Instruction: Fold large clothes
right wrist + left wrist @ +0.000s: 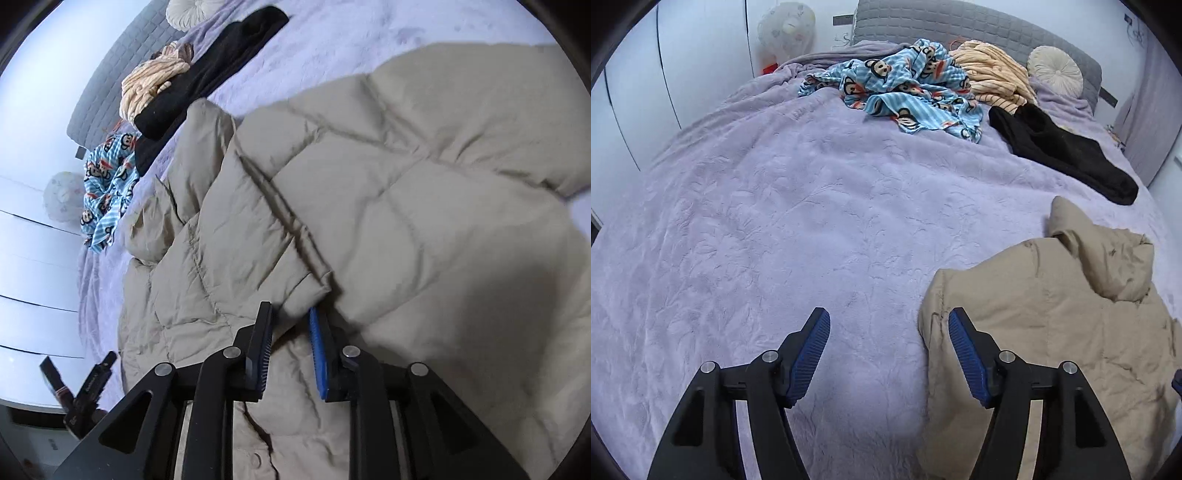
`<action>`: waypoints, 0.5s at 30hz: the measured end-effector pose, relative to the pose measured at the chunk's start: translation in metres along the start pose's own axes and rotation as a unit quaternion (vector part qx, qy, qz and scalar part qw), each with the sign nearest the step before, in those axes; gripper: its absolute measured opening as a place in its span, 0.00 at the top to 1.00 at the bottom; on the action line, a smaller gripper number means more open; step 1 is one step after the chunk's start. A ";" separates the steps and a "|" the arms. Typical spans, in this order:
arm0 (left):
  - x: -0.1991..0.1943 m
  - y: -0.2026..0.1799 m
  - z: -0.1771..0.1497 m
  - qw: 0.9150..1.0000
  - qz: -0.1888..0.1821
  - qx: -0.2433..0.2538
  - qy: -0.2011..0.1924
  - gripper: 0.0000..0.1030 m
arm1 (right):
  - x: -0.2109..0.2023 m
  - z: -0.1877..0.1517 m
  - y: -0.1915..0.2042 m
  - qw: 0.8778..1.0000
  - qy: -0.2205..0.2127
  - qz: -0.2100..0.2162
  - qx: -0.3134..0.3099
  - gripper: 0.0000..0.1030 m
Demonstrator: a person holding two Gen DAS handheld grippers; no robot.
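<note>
Two hand-held grippers are in view. The left hand-held gripper is spread wide and holds nothing; it hangs over the lilac plush bedspread, its right pad just beside the near edge of the beige quilted puffer jacket, which lies at 4 o'clock in the left wrist view. The right hand-held gripper has its blue ribbed pads either side of a folded edge of that jacket; whether they pinch it I cannot tell. Farther out at 1 o'clock lies a long black garment, at 12 o'clock a crumpled blue striped monkey-print cloth, beside it a cream striped fleece and a round cream cushion against the grey quilted headboard.
</note>
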State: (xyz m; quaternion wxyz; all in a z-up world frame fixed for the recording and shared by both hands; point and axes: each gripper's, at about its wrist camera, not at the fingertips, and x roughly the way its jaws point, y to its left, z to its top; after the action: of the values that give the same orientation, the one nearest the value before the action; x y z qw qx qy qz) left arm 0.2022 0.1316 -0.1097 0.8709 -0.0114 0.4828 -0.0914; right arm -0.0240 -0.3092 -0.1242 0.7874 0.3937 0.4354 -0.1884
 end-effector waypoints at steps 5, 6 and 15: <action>-0.001 -0.024 -0.029 0.999 -0.027 0.031 0.036 0.34 | -0.012 0.028 0.031 0.994 -0.037 -0.001 -0.103 0.78; 0.007 -0.030 -0.038 0.998 -0.016 0.038 0.047 0.34 | -0.006 0.032 0.039 0.993 -0.033 0.005 -0.117 0.78; 0.049 -0.020 -0.073 0.996 0.023 -0.004 0.085 0.16 | 0.049 -0.006 0.023 0.985 0.025 -0.050 -0.165 0.83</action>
State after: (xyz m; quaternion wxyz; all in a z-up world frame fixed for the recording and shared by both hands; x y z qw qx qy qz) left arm 0.1633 0.1083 -0.1879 0.8286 0.0040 0.5554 -0.0699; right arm 0.0143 -0.2879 -0.1564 0.8203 0.2405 0.4989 -0.1431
